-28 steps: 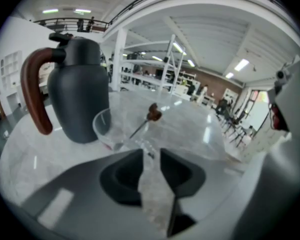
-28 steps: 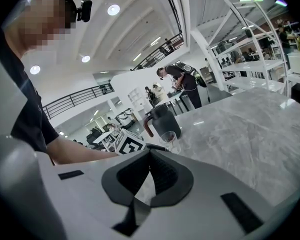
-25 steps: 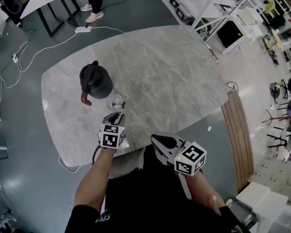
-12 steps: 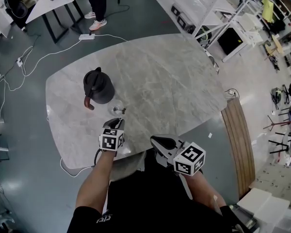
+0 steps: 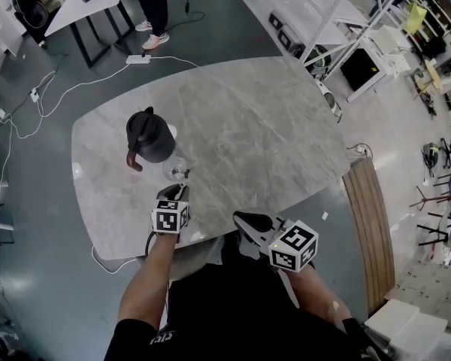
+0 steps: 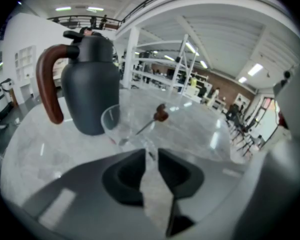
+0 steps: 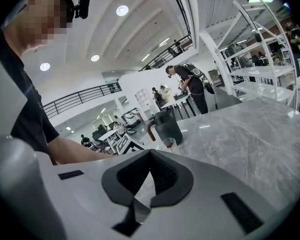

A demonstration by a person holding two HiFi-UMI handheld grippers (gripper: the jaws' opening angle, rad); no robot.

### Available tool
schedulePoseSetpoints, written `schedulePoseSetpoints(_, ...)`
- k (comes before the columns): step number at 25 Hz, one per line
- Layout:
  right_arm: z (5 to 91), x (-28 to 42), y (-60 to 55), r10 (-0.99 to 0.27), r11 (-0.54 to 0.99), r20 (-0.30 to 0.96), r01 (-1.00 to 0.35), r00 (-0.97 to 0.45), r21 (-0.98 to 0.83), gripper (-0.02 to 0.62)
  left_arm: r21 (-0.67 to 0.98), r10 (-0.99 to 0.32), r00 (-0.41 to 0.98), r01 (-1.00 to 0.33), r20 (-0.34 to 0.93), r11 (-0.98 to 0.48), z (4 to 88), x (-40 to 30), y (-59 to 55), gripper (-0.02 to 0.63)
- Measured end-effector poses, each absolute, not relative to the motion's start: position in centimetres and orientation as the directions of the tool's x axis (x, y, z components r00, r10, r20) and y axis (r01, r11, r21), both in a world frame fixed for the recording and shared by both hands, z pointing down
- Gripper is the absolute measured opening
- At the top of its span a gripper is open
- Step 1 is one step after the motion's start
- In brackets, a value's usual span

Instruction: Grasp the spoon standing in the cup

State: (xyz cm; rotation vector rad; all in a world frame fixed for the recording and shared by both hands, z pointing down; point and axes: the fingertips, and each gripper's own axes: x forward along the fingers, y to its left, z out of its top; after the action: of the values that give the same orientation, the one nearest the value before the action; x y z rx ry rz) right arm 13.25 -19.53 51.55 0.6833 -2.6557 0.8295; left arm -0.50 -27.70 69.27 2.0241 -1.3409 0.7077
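- head view, table (image 5: 255, 126): grey marble top. i log a black jug (image 5: 152, 135) with a reddish-brown handle standing near its left end.
- cup (image 5: 179, 171): clear glass, upright on the table just beside the jug, on the side nearer the person.
- spoon (image 6: 151, 122): stands tilted in the cup, bowl end down. in the left gripper view its dark red handle end leans out over the rim to the right.
- left gripper (image 5: 177, 190): over the near part of the table, pointed at the cup and close in front of it, not touching. i read the jaws as a little apart and opening, with nothing between them.
- right gripper (image 5: 244, 219): held off the table's near edge, to the right of the left one and well apart from the cup. its jaw tips meet, closed on nothing.
- right gripper view: jug and cup show beyond the closed tips, and the person's forearm (image 7: 65, 149) is at the left.
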Motion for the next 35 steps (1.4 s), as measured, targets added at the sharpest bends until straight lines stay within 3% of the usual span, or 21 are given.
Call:
schedulePoseSetpoints(11, 51.4, 14.4, -20.6, -0.294, 0.765, 0.364, -0.446, -0.884, -0.465, -0.006, 0.084, -0.716, 0.208, -0.975, 0.666, -0.205, 65.9, -1.8, -27.8, 0.110)
schedulePoseSetpoints(19, 50.7, 14.0, -21.4, -0.280, 0.784, 0.318, -0.407, -0.906, -0.468, -0.006, -0.075, -0.721, 0.205, -0.939, 0.662, -0.335, 63.5, 0.1, -29.2, 0.121)
schedulePoseSetpoints(26, 51.0, 16.9, -22.1, -0.340, 0.754, 0.318, -0.459, -0.885, -0.470, -0.006, -0.144, -0.653, 0.193, -0.894, 0.733, -0.425, 65.9, 1.4, -30.9, 0.124)
schedulePoseSetpoints(35, 51.7, 19.2, -22.7, -0.372, 0.714, 0.311, -0.484, -0.875, -0.506, -0.006, -0.176, -0.682, 0.156, -0.904, 0.714, -0.391, 64.5, 0.7, -32.1, 0.055)
